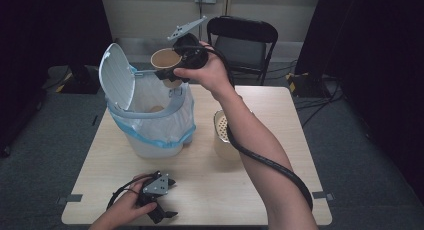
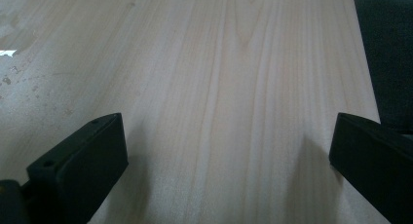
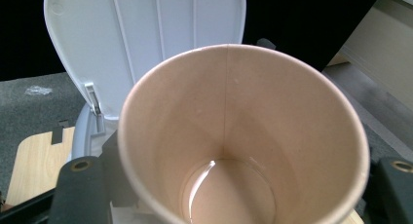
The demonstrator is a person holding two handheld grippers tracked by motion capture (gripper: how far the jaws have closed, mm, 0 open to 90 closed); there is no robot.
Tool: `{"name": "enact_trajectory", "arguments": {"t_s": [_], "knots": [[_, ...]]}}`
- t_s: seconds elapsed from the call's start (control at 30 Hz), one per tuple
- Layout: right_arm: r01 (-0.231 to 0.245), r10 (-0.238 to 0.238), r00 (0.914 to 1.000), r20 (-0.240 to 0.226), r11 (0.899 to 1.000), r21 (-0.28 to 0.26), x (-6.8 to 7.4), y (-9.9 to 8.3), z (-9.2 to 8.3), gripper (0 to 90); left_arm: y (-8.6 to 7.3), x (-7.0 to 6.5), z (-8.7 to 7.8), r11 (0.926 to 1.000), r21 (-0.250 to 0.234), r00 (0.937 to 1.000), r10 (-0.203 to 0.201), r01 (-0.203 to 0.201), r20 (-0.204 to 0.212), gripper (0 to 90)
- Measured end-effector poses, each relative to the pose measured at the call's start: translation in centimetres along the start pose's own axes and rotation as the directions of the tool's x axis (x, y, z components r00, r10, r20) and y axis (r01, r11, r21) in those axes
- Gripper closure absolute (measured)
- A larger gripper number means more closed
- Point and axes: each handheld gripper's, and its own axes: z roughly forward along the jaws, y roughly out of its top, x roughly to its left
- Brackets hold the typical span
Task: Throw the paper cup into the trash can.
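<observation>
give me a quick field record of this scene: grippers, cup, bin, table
right gripper: shut on paper cup, held above the bin
paper cup: brown, empty, mouth facing the right gripper's camera
bin: white, bag-lined, lid open and upright
left gripper: open, nothing between its jaws, low at the table's near edge
table: light wood; a second cup stands right of the bin

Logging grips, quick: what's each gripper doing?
Left gripper: open, empty, by the table.
Right gripper: shut on the cup, above the bin.
</observation>
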Motion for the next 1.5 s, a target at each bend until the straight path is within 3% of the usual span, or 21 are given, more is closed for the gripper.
{"name": "enact_trajectory", "arguments": {"t_s": [1.13, 1.2, 1.27, 1.3, 1.5], "knots": [[0.010, -0.011, 0.9978, -0.066, 1.000, -0.020, 1.8, 1.1, 4.0, 24.4, 0.1, 0.0, -0.1, 1.0000, 0.007, 1.0000, 0.001, -0.001, -0.007, 0.0], [-0.012, 0.009, 0.9962, -0.087, 0.999, -0.033, 1.9, 0.9, 4.4, 13.2, 0.1, 0.0, -0.1, 1.0000, 0.007, 1.0000, 0.001, -0.001, -0.007, 0.0], [-0.018, 0.016, 0.9957, -0.091, 0.999, -0.027, 1.9, 0.9, 4.5, 14.6, 0.0, 0.0, 0.0, 1.0000, -0.008, 1.0000, -0.001, 0.001, -0.005, 0.0], [-0.053, 0.052, 0.9926, -0.110, 0.999, -0.008, 1.8, 0.8, 4.5, 14.0, 0.0, 0.0, 0.0, 1.0000, -0.006, 1.0000, -0.001, 0.001, -0.005, 0.0], [-0.051, 0.049, 0.9916, -0.120, 0.999, -0.013, 1.5, 0.0, 3.4, 14.7, 0.0, 0.0, 0.0, 1.0000, -0.006, 1.0000, 0.003, -0.003, 0.000, 0.0]]}}
